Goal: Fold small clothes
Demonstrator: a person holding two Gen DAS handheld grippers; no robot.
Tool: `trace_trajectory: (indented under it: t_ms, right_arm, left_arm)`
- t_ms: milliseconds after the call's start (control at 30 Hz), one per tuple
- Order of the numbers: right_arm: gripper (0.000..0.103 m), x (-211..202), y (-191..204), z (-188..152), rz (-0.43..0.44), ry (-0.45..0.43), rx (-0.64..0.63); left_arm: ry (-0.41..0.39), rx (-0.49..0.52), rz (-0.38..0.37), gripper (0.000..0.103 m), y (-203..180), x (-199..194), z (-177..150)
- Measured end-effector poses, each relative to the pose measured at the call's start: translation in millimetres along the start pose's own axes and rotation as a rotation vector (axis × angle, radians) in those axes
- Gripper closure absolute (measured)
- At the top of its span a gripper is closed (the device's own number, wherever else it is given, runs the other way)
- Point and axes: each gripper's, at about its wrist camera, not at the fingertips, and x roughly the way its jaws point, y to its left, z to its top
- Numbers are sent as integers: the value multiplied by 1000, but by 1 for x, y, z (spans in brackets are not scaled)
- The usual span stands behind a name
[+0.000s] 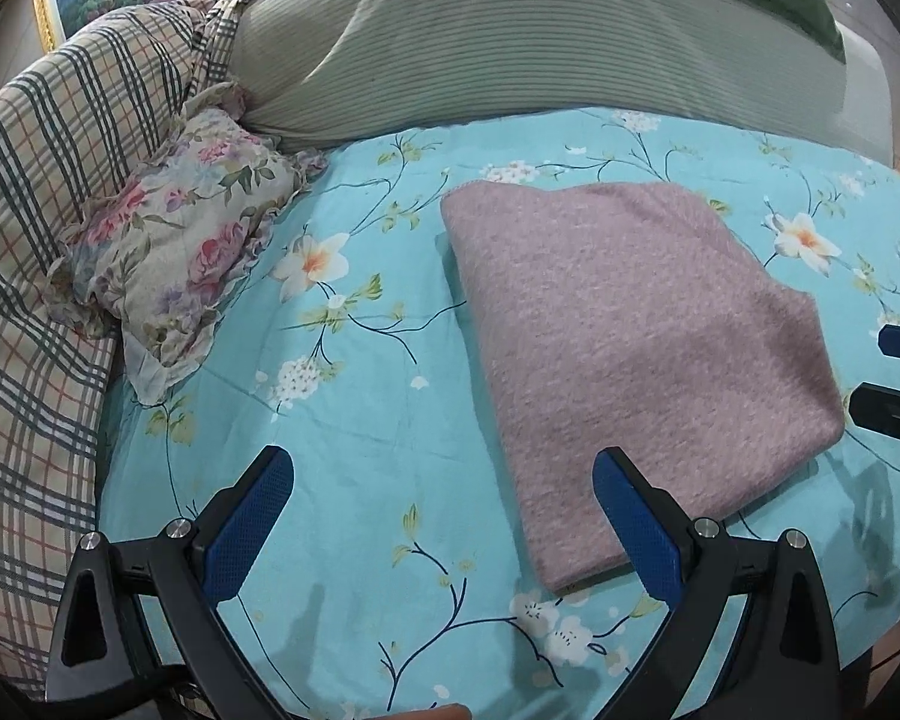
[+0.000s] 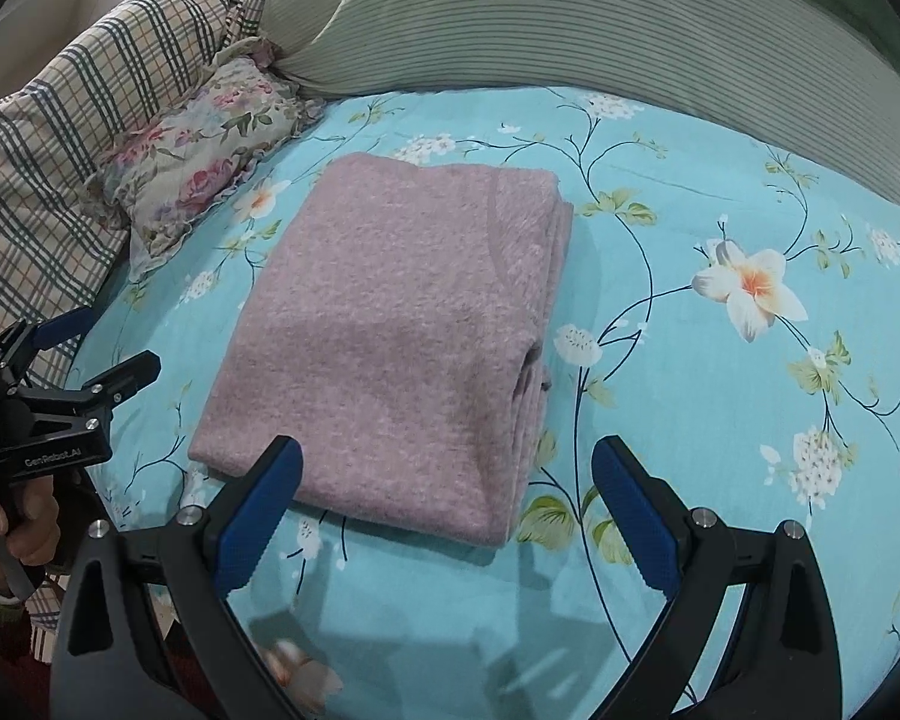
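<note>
**Folded pink garment on the bed, both claws released**

On the bed, a pink knitted garment (image 2: pixel 390 330) lies folded into a thick, roughly rectangular stack, flat on the turquoise sheet (image 2: pixel 720 420) with its print of white and orange flowers. The stacked layers show along its right edge in the right wrist view, where several folds lie one upon another. It sits in the middle part of the bed, apart from the pillows at the head.

The left claw (image 1: pixel 444 516) is released, its blue-padded fingers (image 1: pixel 246 534) spread wide and holding nothing. It hangs over the sheet beside the garment's near left corner; the right-hand finger overlaps the garment's near edge in that view, though whether it touches cannot be told. A person's hand (image 2: pixel 18 534) grips the handle of this claw, seen at the left edge of the right wrist view.

The right claw (image 2: pixel 447 510) is likewise released, fingers wide apart and empty. It hangs at the garment's near edge, its left finger over the garment's near side and its right finger over bare sheet.

At the head of the bed lie a small floral pillow (image 1: pixel 174 258) with a frilled edge, a checked pillow (image 1: pixel 60 192) beside it, and a large green striped pillow (image 1: pixel 510 48) behind.
</note>
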Motion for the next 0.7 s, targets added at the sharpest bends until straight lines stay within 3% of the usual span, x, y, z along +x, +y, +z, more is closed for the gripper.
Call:
trace_trajectory:
  t_ms: [367,567,600,700]
  right_arm:
    - [6,8,-7,16,30,-27,33]
    - [7,28,-25,38,76,-52,113]
    - [8,33,-29,42,78,-51,124]
    - [24,54,-44,61,88,-44,170]
  left_arm:
    - [8,-19,-25,2,2,11,6]
    - [7,-52,-73,2,6,21,15]
    - [10,-68,-100,2,7,26,18]
    - [15,-117,-162,2,12,41,28]
